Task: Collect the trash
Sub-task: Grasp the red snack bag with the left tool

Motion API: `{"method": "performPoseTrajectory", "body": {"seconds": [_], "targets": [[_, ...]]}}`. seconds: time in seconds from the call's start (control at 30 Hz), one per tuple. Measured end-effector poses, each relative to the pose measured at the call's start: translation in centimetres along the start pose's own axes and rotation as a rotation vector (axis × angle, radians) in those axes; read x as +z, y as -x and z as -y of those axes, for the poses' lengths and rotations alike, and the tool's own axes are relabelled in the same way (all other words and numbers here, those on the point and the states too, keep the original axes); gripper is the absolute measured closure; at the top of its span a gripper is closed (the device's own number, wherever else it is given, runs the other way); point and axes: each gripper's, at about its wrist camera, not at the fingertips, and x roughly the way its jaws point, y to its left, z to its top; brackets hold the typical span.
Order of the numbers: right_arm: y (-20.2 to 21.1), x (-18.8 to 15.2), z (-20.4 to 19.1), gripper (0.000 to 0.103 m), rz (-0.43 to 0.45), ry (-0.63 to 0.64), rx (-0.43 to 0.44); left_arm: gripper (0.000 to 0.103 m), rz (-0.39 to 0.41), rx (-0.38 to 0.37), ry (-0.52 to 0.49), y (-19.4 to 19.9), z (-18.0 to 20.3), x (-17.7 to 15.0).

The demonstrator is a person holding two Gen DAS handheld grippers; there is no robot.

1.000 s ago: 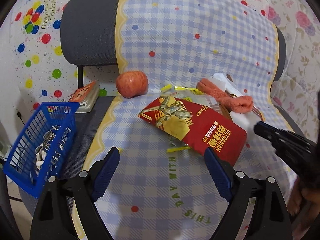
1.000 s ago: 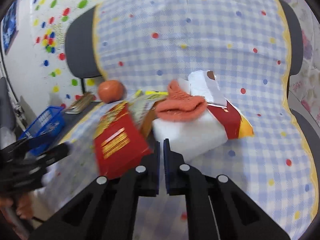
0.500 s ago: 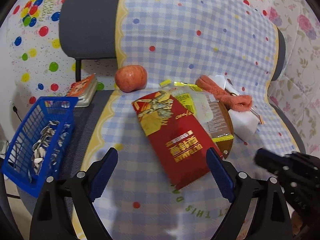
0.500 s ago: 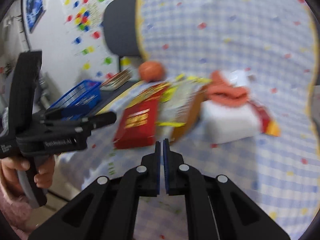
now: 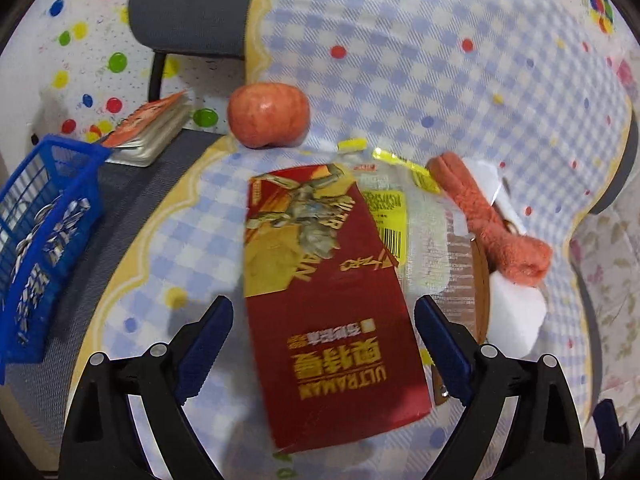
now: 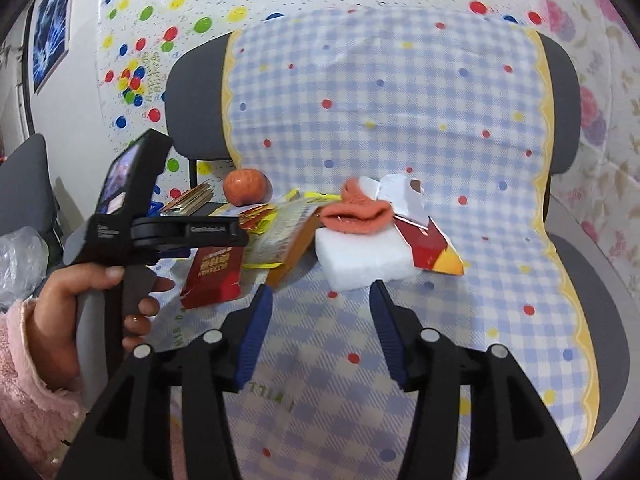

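A red Ultraman snack packet (image 5: 332, 296) lies on the checked cloth-covered chair seat (image 5: 180, 248), its near end between the wide-open jaws of my left gripper (image 5: 324, 316). Beside it lie a clear-and-yellow wrapper (image 5: 404, 208), a brown packet (image 5: 468, 280), an orange sock (image 5: 488, 216) and a white foam block (image 5: 516, 316). In the right wrist view my right gripper (image 6: 320, 304) is open and empty, in front of the foam block (image 6: 360, 256), with the red packet (image 6: 216, 276) to its left. A torn red-and-white wrapper (image 6: 424, 232) lies on the foam.
A blue basket (image 5: 36, 232) holding silver wrappers sits at the left of the seat. An apple (image 5: 268, 116) and a small book (image 5: 148, 132) lie at the back. The hand-held left gripper (image 6: 168, 232) shows at the left of the right wrist view.
My left gripper has moved forward, so the red packet now lies between its jaws. My right gripper has opened from shut and swung back toward the chair middle.
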Motion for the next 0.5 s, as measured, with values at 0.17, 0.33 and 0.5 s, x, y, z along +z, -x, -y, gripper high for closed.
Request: {"method": "performPoseTrajectory", "body": {"seconds": [0.17, 0.33, 0.5], "targets": [[-0.2, -0.6, 0.7, 0.052, -0.009, -0.063, 0.038, 0.013, -0.048, -0.011, 0.009, -1.6, -0.3, 0.1], [-0.7, -0.2, 0.1, 0.068, -0.012, -0.064, 0.054, 0.020, 0.010, -0.077, -0.048, 1.0, -1.3, -0.3], [-3.1, 1.5, -2.9, 0.068, -0.031, -0.019, 0.111, 0.020, 0.158, -0.052, -0.117, 6.2, -3.5, -1.1]]}}
